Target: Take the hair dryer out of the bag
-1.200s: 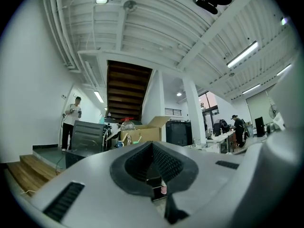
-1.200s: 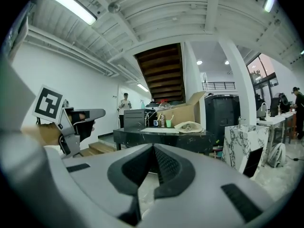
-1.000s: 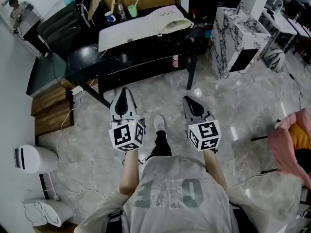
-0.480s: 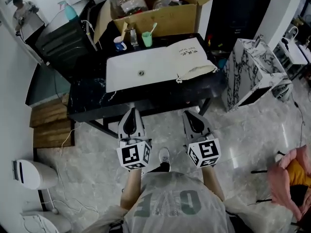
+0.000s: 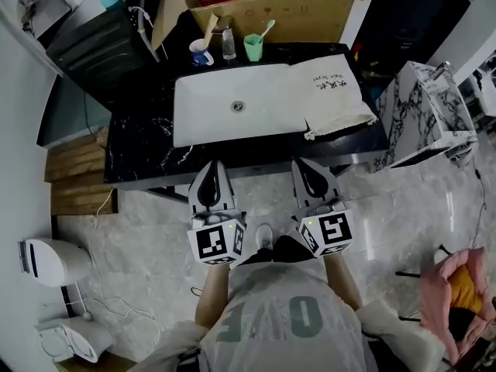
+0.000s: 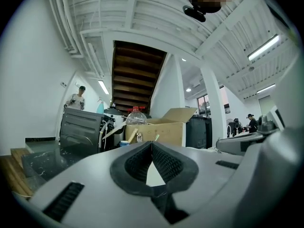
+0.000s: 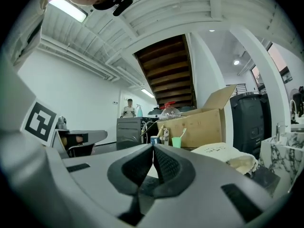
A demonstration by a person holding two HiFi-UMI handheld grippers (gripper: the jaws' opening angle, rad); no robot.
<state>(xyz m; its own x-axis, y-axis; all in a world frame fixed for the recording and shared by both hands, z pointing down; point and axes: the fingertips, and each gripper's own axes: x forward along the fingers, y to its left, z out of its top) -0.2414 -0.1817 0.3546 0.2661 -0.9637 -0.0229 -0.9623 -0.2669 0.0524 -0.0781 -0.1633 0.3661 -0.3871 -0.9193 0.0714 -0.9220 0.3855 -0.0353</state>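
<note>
1. The left gripper (image 5: 211, 167) is seen clenched: its ribbed black pads (image 6: 167, 163) are pressed together at the tips, and nothing is held between them.
2. The right gripper (image 5: 304, 163) is likewise clamped shut and empty, its ribbed pads (image 7: 165, 162) meeting in a thin seam.
3. Both are cased in smooth grey plastic that tapers to a point. They are held level and side by side, with the tips at the front edge of the counter (image 5: 139, 149).
4. The bag (image 5: 333, 95) is made of soft, creased cream cloth, roughly rectangular, with dark print on top. It is laid on the counter's right part, overlapping the right rim of the sink (image 5: 205, 118). The hair dryer itself cannot be made out.
5. The sink is white, smooth and rectangular, with a round drain, and is set in the glossy black, white-veined counter.
6. A green cup (image 5: 253, 49) and a white mug (image 5: 201, 53) are stood behind the sink, before an open brown cardboard box (image 5: 267, 14).
</note>
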